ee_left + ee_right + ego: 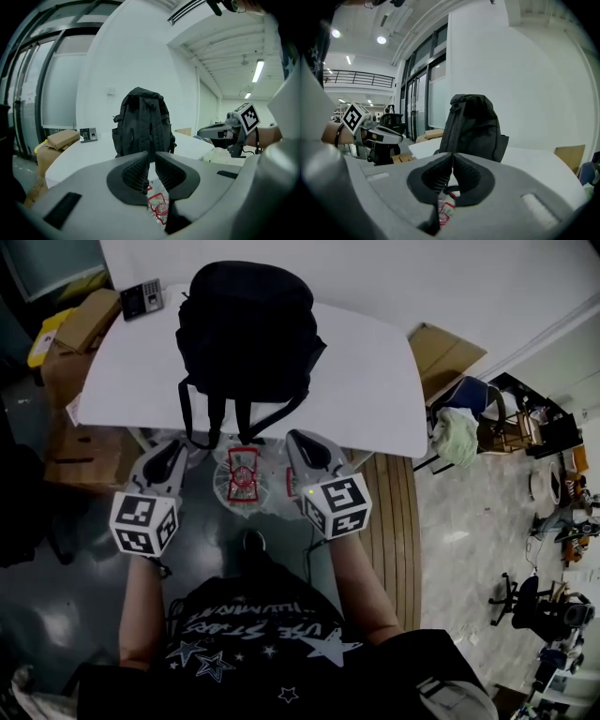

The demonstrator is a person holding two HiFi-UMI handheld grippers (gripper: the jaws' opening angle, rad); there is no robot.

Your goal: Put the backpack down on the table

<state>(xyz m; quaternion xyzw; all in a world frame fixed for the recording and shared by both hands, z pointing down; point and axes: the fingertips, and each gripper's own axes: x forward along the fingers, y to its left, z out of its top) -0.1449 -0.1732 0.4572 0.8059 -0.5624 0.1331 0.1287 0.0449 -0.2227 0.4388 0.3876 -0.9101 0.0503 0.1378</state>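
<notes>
A black backpack (248, 329) stands upright on the white table (366, 390), near its front edge. Its straps (214, 418) hang over that edge. In the left gripper view the backpack (143, 124) rises straight ahead, and in the right gripper view the backpack (474, 126) does too. My left gripper (176, 448) is below and in front of the table edge, left of the straps, shut with nothing between its jaws. To the right of the straps, my right gripper (295, 439) is also shut and empty. Neither gripper touches the backpack.
A wire wastebasket (242, 479) with red wrappers sits on the floor between the grippers. Cardboard boxes (89, 320) and a keypad device (141, 298) lie at the table's left end. A chair with a light cloth (459, 432) stands at the right.
</notes>
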